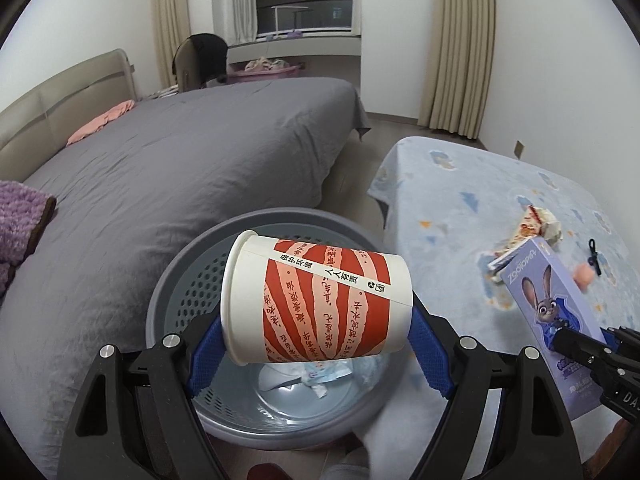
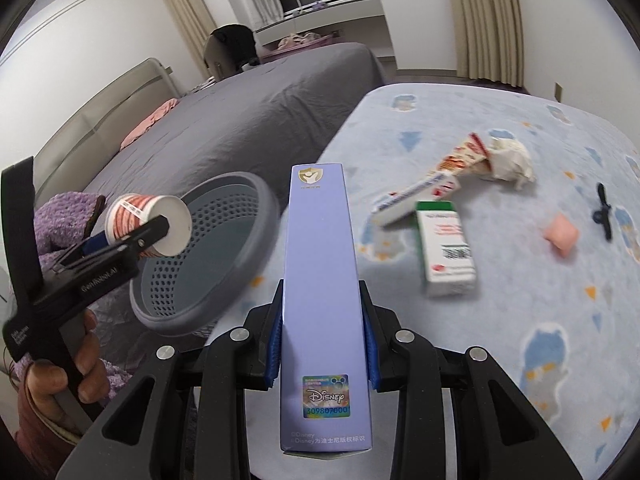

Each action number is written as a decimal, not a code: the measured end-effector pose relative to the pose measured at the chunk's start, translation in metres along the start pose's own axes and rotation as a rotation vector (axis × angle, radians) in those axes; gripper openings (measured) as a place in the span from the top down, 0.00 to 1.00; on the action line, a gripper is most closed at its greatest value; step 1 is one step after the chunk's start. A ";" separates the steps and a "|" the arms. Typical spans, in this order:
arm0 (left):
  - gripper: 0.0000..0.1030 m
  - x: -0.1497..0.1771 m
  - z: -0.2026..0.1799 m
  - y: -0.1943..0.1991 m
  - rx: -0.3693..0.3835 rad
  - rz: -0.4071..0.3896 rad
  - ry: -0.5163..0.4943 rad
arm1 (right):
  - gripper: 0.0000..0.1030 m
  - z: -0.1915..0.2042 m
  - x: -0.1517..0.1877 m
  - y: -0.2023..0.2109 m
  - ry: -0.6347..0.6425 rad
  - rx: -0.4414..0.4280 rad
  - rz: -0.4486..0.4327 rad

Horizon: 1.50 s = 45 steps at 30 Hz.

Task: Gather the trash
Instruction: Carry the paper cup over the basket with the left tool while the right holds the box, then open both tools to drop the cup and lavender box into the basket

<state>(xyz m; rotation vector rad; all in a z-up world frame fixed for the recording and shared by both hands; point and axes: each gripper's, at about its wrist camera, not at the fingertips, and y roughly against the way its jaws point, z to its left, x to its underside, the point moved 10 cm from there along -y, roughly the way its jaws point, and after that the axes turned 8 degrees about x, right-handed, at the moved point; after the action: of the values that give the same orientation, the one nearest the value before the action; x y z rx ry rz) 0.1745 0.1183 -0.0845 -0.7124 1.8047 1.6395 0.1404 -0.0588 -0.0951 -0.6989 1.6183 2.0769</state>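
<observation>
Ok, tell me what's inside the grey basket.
Through the grey basket opening, crumpled white and blue paper scraps lie on its bottom. The paper cup, clamped in the left gripper, covers the rest of the inside.

blue blanket (image 2: 500, 320), boxes (image 2: 446, 248), wrapper (image 2: 508, 158)

Each black hand-held gripper (image 1: 316, 344) has blue pads (image 1: 206, 354) and silver screws (image 1: 108, 351).
</observation>
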 end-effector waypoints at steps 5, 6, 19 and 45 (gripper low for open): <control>0.24 0.008 0.033 -0.006 -0.060 0.015 0.036 | 0.70 0.034 -0.012 -0.018 0.052 -0.026 0.009; 0.24 0.009 0.039 -0.007 -0.064 0.017 0.047 | 0.70 0.041 -0.015 -0.022 0.063 -0.032 0.012; 0.24 0.020 0.083 -0.025 -0.093 0.083 0.125 | 0.69 0.115 -0.040 -0.076 0.176 -0.091 0.062; 0.16 0.024 0.108 -0.025 -0.122 0.088 0.191 | 0.46 0.127 -0.051 -0.094 0.190 -0.078 0.056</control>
<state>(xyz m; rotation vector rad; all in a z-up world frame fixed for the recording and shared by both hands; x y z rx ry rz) 0.1838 0.2238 -0.1261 -0.8807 1.9040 1.8051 0.2203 0.0861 -0.1103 -0.9125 1.6809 2.1806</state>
